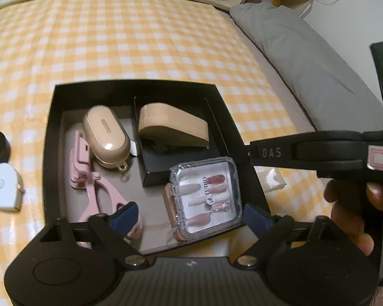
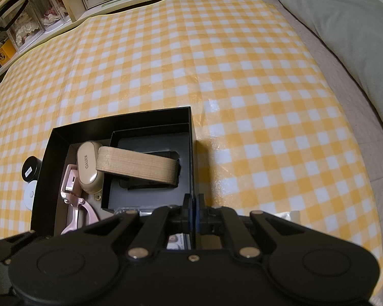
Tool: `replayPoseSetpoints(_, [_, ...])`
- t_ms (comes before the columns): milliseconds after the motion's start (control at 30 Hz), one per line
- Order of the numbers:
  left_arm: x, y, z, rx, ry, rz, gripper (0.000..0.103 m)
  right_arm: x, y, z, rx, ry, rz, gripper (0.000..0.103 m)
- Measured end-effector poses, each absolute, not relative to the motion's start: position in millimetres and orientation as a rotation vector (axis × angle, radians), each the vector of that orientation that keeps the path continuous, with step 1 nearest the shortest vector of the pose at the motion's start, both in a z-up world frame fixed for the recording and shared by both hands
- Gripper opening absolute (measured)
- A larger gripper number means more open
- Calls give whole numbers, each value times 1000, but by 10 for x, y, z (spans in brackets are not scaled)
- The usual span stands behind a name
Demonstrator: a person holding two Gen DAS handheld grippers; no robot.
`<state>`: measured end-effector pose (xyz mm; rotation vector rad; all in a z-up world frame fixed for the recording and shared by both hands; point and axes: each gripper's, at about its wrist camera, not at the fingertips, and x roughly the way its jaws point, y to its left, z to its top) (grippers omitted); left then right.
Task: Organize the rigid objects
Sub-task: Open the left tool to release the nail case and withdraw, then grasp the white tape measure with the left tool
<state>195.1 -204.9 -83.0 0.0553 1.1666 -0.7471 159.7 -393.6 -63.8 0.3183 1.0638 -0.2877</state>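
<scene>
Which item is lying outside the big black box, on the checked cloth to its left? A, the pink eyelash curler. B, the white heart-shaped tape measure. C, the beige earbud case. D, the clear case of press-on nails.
B: the white heart-shaped tape measure rests on the checked cloth left of the big black box, while the curler, nail case and earbud case all sit inside it.
</scene>
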Motion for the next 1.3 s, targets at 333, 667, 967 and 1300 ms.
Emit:
replayPoseSetpoints(333, [1867,-1977,-626,146,1105,-746,103,1590,-3944,-627,321,1063,-287,3])
replayPoseSetpoints(667, [1719,-1670,-241,303,962,-774,103,1590,-3946,-633,320,1063,-287,3])
replayPoseSetpoints(967, [1849,-1366,17,299,857,-692,103,1589,-3945,-637,319,1062,-287,3])
replayPoseSetpoints(1300, [2297,-948,14,265,844,-495,103,1590,-3938,-641,317,1063,-288,3])
